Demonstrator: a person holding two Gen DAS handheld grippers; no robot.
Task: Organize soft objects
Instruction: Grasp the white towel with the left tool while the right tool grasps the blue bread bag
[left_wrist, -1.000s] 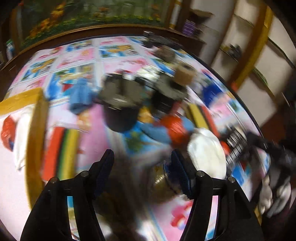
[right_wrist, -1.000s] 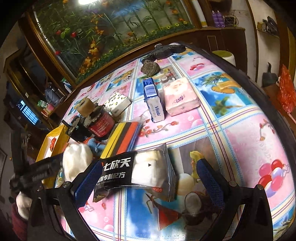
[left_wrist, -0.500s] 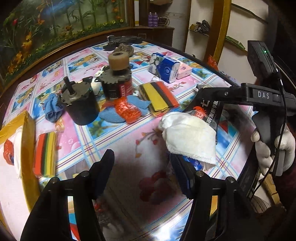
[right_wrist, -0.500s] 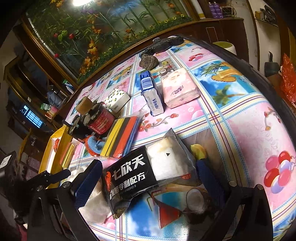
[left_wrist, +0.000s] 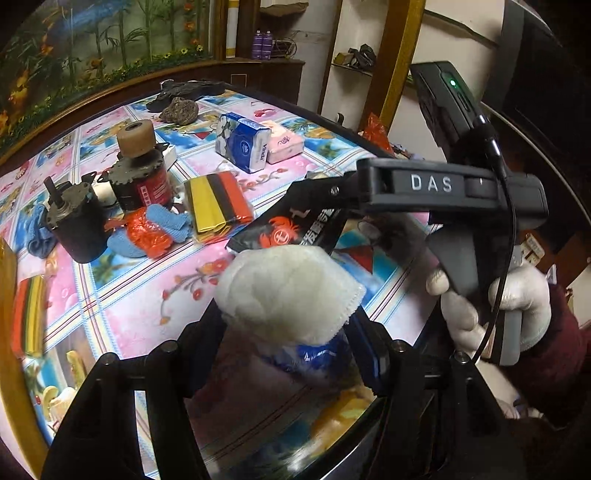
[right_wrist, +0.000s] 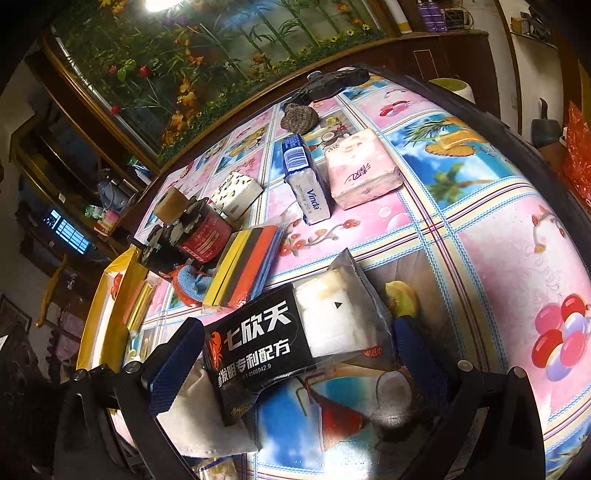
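At the table's (left_wrist: 122, 295) near edge, my left gripper (left_wrist: 288, 332) squeezes the limp white cloth (left_wrist: 288, 291) mid-bundle while my right gripper (right_wrist: 295, 354) straddles, jaws wide, the light, crinkly wipes packet (right_wrist: 295, 339), best pinched across its stiffer middle.

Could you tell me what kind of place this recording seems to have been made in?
Most likely a room in a home. The table wears a cartoon-print cover and carries tissue packs, a large planted aquarium stands behind it, and wall shelves hold household odds and ends.
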